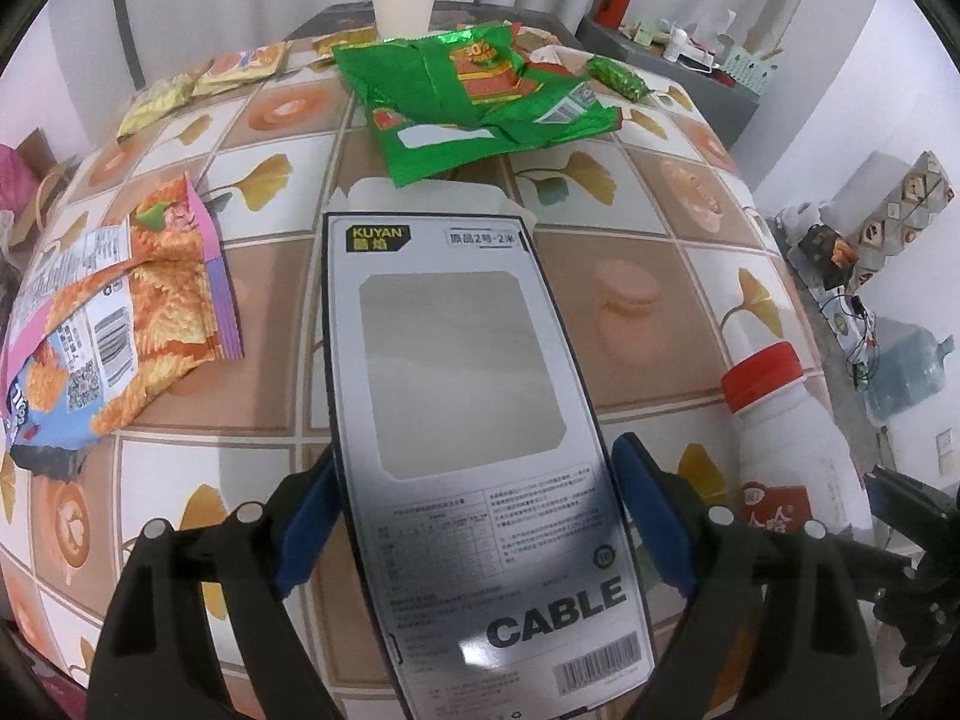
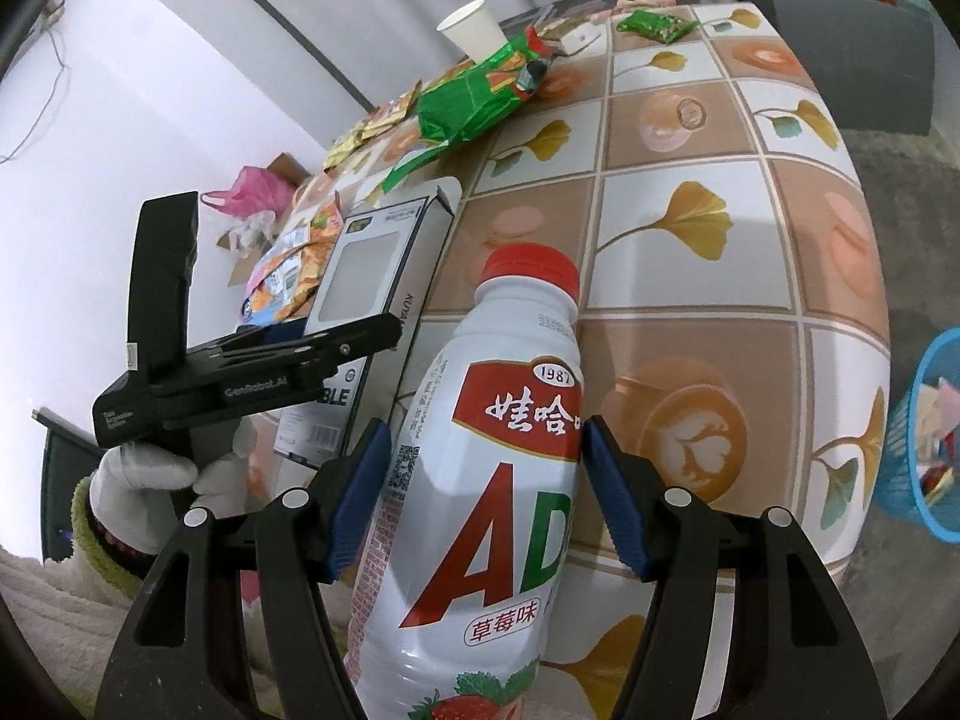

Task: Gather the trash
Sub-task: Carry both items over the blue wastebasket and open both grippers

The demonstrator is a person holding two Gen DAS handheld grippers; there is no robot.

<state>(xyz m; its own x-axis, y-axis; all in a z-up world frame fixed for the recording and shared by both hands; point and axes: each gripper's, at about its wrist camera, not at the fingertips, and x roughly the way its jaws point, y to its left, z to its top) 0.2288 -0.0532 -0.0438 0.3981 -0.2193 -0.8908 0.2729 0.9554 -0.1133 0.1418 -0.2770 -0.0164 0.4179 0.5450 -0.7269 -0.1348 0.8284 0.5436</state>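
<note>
Glossy white plastic bottle (image 2: 480, 480), red-capped, between blue-padded fingers (image 2: 360, 498).

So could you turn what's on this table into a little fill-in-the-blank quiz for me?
1. The white drink bottle between the right gripper's pads has a ___ cap.
2. The big word printed on the flat box between the left gripper's pads is ___.
3. The paper cup stands at the table's far edge behind a crumpled ___ wrapper.
4. Beside the table stands a mesh bin coloured ___.

Missing words: red; CABLE; green; blue
</note>
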